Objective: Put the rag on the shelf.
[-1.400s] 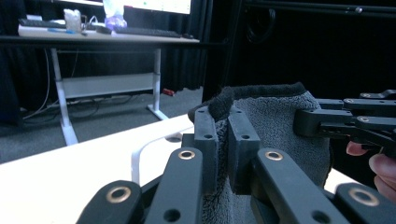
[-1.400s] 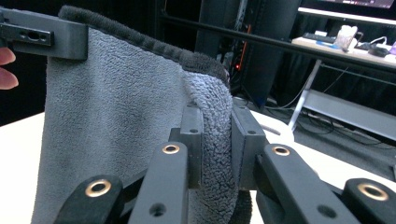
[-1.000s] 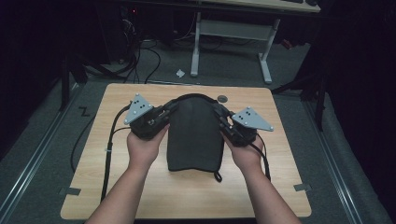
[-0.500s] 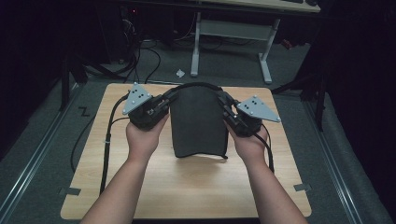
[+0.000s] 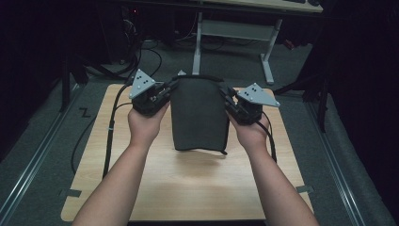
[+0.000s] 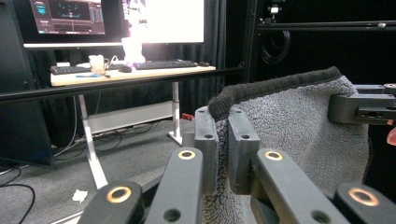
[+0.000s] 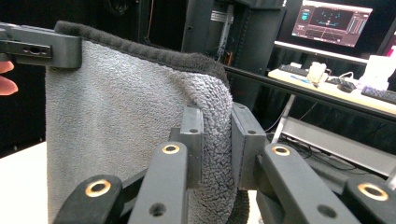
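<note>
High view: dark grey towel (image 5: 198, 115), hanging above the table's (image 5: 188, 188) far half, apparently clear of it. Left gripper (image 5: 162, 92) and right gripper (image 5: 227, 99) each clenched on an upper corner.

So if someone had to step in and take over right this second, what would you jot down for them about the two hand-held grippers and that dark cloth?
Left hand-held gripper: shut on the upper left corner of the dark towel.
Right hand-held gripper: shut on the upper right corner of the same towel.
Where things are: the towel hangs stretched between the two grippers, above the wooden table; its lower edge looks clear of the tabletop and casts a shadow on it.
Done: both top corners are gripped and the towel is off the table.
Left: probably to lay it down or fold it; keep both grips closed until then.
</note>
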Tool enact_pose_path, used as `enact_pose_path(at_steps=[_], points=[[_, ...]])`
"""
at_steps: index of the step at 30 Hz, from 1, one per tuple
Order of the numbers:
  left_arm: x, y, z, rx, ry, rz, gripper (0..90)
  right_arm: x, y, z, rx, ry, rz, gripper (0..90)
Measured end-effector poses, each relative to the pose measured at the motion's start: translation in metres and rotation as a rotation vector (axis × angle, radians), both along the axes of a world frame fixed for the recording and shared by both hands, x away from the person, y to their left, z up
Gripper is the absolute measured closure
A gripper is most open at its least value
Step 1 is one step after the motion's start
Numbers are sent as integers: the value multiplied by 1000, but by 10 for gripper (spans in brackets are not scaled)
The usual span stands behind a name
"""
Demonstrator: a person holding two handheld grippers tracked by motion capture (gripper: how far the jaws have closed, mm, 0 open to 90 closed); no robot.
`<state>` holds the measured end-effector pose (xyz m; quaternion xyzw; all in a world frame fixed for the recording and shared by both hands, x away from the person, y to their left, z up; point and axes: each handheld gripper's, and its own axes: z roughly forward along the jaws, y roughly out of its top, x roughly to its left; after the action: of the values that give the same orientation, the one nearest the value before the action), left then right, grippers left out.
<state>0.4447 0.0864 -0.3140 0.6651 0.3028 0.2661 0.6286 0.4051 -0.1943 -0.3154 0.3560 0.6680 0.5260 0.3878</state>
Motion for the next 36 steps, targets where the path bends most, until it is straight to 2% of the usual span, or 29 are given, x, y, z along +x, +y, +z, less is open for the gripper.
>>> enact_pose_path(at_steps=[3,11,14,17,18,19,20,25,27,29,32,36], points=[[7,-2,3,-2,-6,8,845,10,-3,2,28,9,5,781],[34,-11,6,27,-27,48,845,41,-8,3,79,17,7,781],[49,-13,1,45,-6,66,844,57,-10,0,81,28,7,781],[62,-15,-5,58,9,74,845,71,-11,-6,58,41,3,780],[66,-15,-7,52,23,72,844,75,-12,-8,53,43,4,779],[73,-16,-9,66,56,67,845,79,-12,-10,43,47,5,777],[78,-17,-11,84,66,68,845,84,-13,-12,18,49,3,777],[91,-18,-19,113,80,62,844,99,-17,-20,-26,67,20,774],[98,-18,-26,127,112,50,848,104,-18,-24,-48,81,21,771],[105,-17,-36,137,165,41,849,108,-19,-29,-64,102,30,771],[107,-17,-49,137,197,37,849,111,-18,-40,-96,126,35,772],[105,-16,-64,125,244,17,851,112,-24,-53,-107,161,45,773]])
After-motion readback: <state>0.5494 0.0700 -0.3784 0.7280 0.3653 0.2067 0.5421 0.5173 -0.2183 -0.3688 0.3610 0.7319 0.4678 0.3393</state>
